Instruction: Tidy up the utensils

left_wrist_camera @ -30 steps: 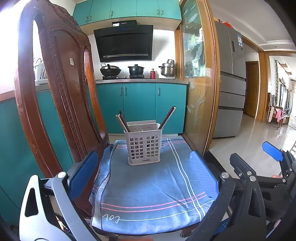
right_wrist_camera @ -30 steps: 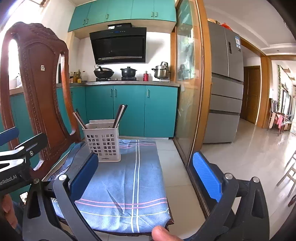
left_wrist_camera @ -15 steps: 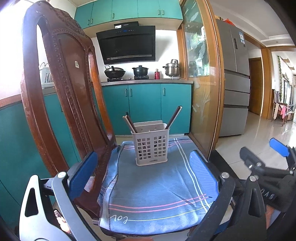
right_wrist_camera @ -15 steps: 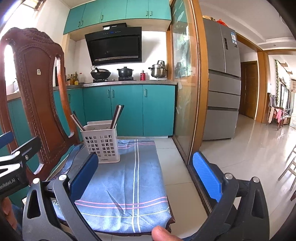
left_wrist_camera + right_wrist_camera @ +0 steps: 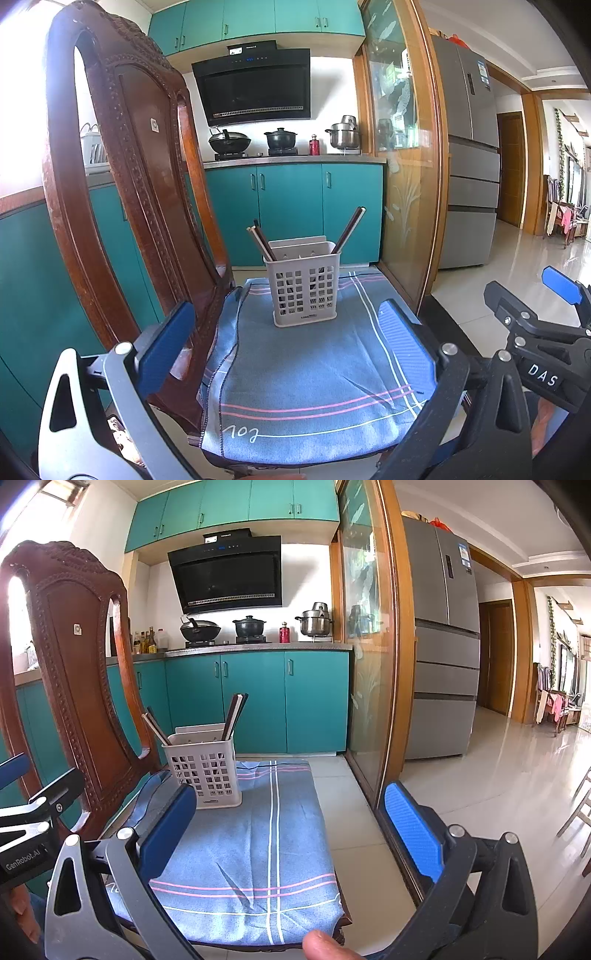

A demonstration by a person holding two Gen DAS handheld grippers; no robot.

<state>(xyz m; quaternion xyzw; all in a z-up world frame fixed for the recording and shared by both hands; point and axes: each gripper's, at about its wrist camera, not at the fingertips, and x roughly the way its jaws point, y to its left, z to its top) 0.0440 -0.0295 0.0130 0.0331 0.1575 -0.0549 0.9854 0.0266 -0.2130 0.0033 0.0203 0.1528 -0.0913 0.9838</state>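
**Q:** Where is this, and what is on the chair?

**A:** A kitchen with teal cabinets [image 5: 291, 214], a black range hood [image 5: 255, 86] over a stove carrying a wok [image 5: 229, 142] and two pots, and a grey refrigerator [image 5: 469, 162] beyond a glass sliding door [image 5: 399, 177]. In the foreground a carved wooden chair [image 5: 122, 177] has a blue striped cloth [image 5: 314, 373] spread over its seat. A white slotted utensil basket [image 5: 303, 293] stands upright on the far part of that cloth, near the chair back.

**Q:** What does the basket hold?

**A:** Dark chopsticks. One pair [image 5: 261, 243] leans out to the left, another pair [image 5: 349, 230] leans to the right, both with their lower ends down inside the basket. Further items show only dimly through the slots and cannot be identified.

**Q:** And the two tools?

**A:** The left hand-held gripper [image 5: 291, 343] is spread wide, its blue pads [image 5: 166, 347] apart over the near half of the cloth, with nothing between them; it sits well short of the basket. The right hand-held gripper [image 5: 291, 829] is likewise spread and holds nothing, its left pad over the cloth and its right pad [image 5: 412, 830] out over the tiled floor [image 5: 491, 775]. A thumb tip [image 5: 325, 945] shows at the bottom edge of the right wrist view. Each tool appears at the edge of the other's view, the two side by side in front of the chair.
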